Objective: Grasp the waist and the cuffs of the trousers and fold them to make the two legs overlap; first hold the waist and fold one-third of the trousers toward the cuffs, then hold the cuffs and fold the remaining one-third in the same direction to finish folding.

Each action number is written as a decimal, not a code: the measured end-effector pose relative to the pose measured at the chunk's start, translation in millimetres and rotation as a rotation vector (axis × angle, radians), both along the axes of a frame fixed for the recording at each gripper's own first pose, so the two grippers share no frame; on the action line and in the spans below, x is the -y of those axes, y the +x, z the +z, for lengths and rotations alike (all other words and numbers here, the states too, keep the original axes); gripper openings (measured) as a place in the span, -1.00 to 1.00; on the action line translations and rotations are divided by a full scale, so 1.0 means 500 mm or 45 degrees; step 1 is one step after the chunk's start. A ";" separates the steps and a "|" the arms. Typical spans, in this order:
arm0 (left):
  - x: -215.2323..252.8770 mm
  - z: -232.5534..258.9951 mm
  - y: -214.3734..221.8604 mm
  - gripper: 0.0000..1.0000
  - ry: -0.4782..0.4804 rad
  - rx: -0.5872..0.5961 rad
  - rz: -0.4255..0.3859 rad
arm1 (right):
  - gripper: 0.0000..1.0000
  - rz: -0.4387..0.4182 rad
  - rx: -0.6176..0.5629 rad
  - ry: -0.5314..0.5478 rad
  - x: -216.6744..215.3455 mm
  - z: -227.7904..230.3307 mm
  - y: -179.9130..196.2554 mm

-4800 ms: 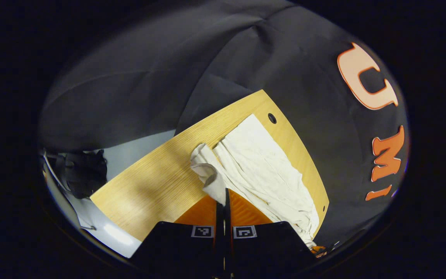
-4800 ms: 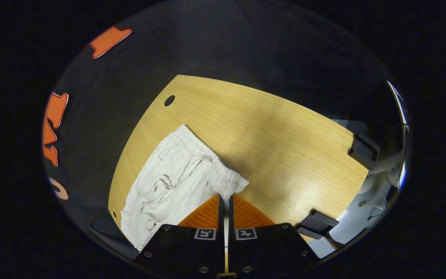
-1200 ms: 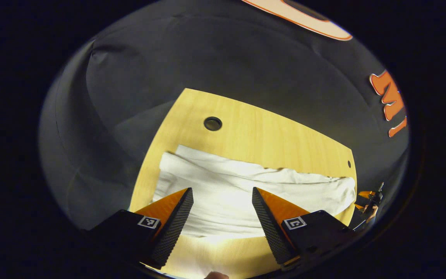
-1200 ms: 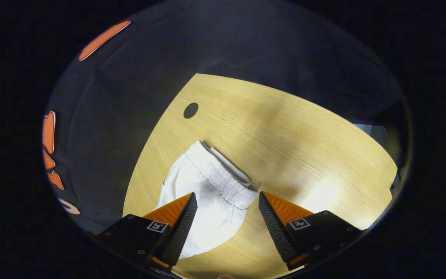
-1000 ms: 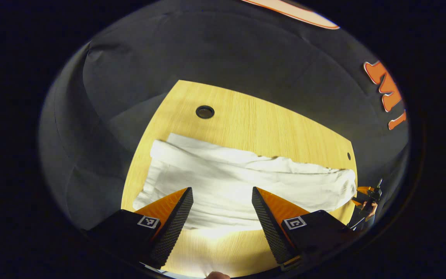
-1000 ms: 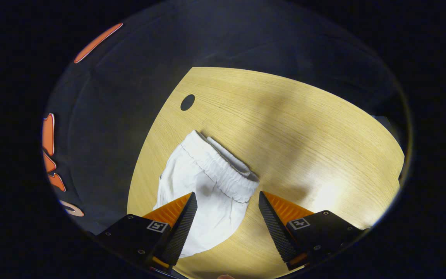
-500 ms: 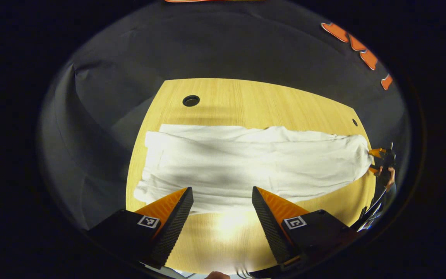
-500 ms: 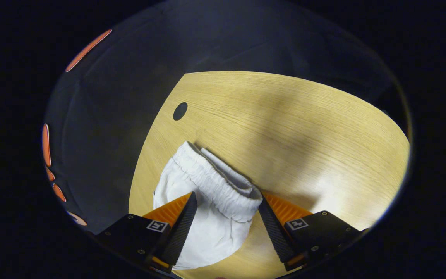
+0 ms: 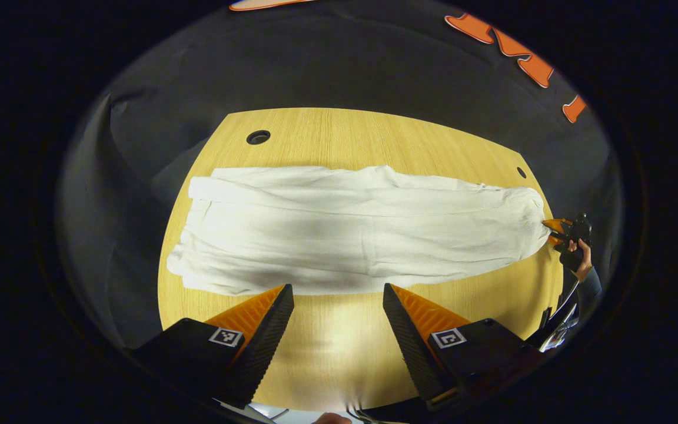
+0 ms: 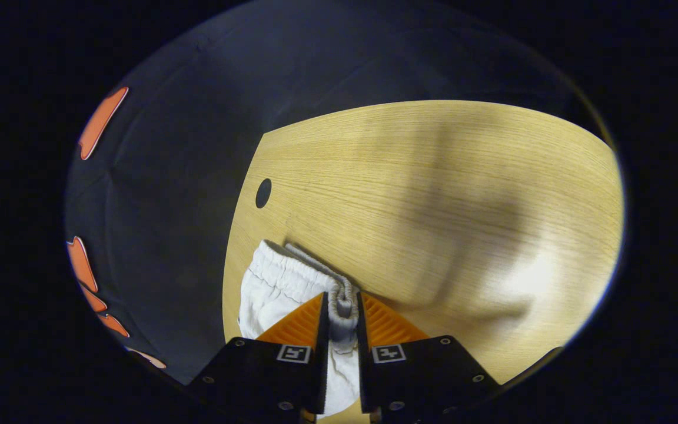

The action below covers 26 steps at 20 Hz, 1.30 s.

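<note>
White trousers (image 9: 351, 227) lie flat across the wooden table (image 9: 339, 132), the legs laid one on the other, with cuffs at the left and waist at the right. My left gripper (image 9: 336, 288) is open over bare table just in front of the trousers' near edge, with nothing between its fingers. In the right gripper view my right gripper (image 10: 340, 296) is shut on the bunched elastic waistband (image 10: 292, 268). The left gripper view shows the right gripper (image 9: 552, 231) at the waist end, held by a hand (image 9: 580, 262).
A round cable hole (image 9: 258, 137) sits near the table's far left corner, and a smaller hole (image 9: 520, 172) at the far right. Black cloth hangs behind the table. Bare wood (image 10: 433, 194) stretches beyond the waistband in the right gripper view.
The right gripper has moved in and shut on the waistband. The left gripper, still open, has drawn back from the trousers, so their full length now shows.
</note>
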<state>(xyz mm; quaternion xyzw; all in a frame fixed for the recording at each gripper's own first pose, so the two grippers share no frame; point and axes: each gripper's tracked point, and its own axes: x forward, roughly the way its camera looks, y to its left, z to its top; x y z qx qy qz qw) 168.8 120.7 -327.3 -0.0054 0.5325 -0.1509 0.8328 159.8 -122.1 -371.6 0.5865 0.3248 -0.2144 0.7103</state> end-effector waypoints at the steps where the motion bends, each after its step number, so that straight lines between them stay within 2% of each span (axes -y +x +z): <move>1: 0.007 0.002 -0.011 1.00 -0.001 0.003 0.000 | -0.62 0.004 0.002 0.005 -0.002 0.001 -0.002; 3: 0.019 0.002 -0.025 1.00 0.011 0.020 -0.002 | -0.67 0.038 0.042 0.054 -0.019 0.014 0.006; 9: 0.064 -0.012 -0.047 1.00 -0.008 -0.005 -0.054 | -0.71 0.016 0.175 -0.039 0.000 0.053 -0.013; 14: 0.107 0.005 -0.046 1.00 -0.056 0.014 -0.133 | -0.71 0.003 0.201 -0.172 -0.001 0.081 -0.025; 18: 0.076 -0.004 -0.054 1.00 -0.115 0.011 -0.145 | -0.71 0.010 0.259 -0.246 -0.006 0.104 -0.024; 26: -0.011 -0.023 -0.059 1.00 -0.119 0.021 -0.124 | -0.71 0.164 0.384 -0.391 -0.005 0.113 -0.001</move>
